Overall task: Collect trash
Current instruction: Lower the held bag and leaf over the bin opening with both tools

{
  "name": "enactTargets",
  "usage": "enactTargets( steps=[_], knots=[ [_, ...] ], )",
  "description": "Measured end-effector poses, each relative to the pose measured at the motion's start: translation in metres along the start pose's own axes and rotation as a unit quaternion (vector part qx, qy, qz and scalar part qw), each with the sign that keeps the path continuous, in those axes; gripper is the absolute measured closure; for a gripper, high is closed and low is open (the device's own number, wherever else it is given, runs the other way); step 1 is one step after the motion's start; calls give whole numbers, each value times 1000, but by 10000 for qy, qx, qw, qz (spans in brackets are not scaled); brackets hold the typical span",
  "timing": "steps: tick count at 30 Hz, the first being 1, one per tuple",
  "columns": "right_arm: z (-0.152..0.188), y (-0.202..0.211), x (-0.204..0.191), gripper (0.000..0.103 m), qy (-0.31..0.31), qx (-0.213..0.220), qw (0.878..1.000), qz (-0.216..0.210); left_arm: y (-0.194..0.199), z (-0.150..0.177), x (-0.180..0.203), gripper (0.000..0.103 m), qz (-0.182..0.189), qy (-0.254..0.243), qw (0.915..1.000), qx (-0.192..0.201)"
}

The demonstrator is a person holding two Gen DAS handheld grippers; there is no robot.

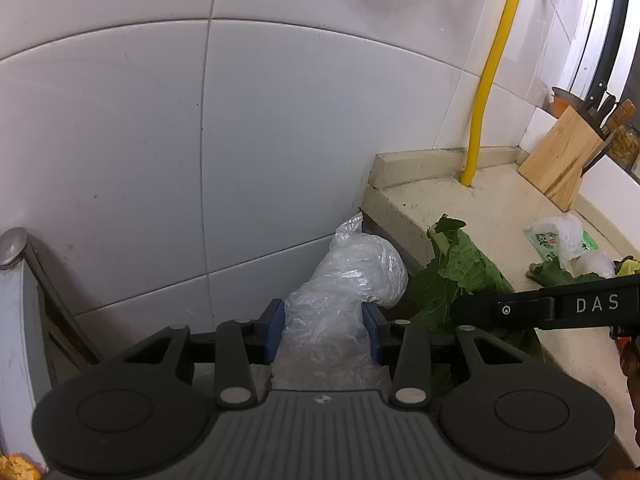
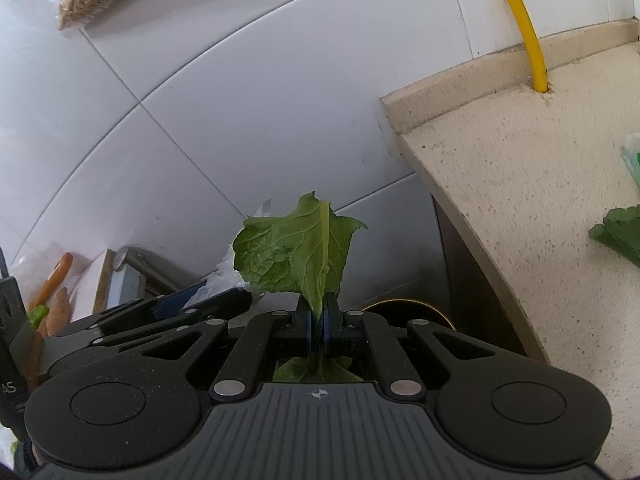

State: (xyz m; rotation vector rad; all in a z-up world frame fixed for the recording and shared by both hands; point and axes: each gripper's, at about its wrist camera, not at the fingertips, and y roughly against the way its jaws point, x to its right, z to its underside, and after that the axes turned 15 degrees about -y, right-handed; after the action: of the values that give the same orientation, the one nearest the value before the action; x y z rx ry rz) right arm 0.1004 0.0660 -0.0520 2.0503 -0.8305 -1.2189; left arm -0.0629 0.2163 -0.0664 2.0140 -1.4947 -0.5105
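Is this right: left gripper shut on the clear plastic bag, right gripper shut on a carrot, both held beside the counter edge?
Not quite. The right gripper is shut on a green leaf, not a carrot; the right wrist view shows its stem pinched between the pads. The rest stands: the left gripper is shut on the clear plastic bag, both beside the counter edge.

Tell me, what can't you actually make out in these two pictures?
- Where the trash goes: no bin shows in either view; the camera housings block the space below.
- What the clear plastic bag in the left tongs holds: left view, crumpled film blurs it.
- Stem of the green leaf in the right tongs: right view, hidden behind the housing.
- Green-printed wrapper text: left view, too small.
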Motion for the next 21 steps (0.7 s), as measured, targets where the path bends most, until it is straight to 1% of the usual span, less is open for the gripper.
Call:
enactTargets(
  steps=[13, 21],
  knots=[
    [1, -4, 3, 94, -31, -42, 10000, 38, -11, -3, 0, 67, 25, -50, 9999, -149],
    [2, -7, 4, 94, -31, -75, 10000, 43, -15, -4, 0, 67, 56, -80, 9998, -175]
  ],
)
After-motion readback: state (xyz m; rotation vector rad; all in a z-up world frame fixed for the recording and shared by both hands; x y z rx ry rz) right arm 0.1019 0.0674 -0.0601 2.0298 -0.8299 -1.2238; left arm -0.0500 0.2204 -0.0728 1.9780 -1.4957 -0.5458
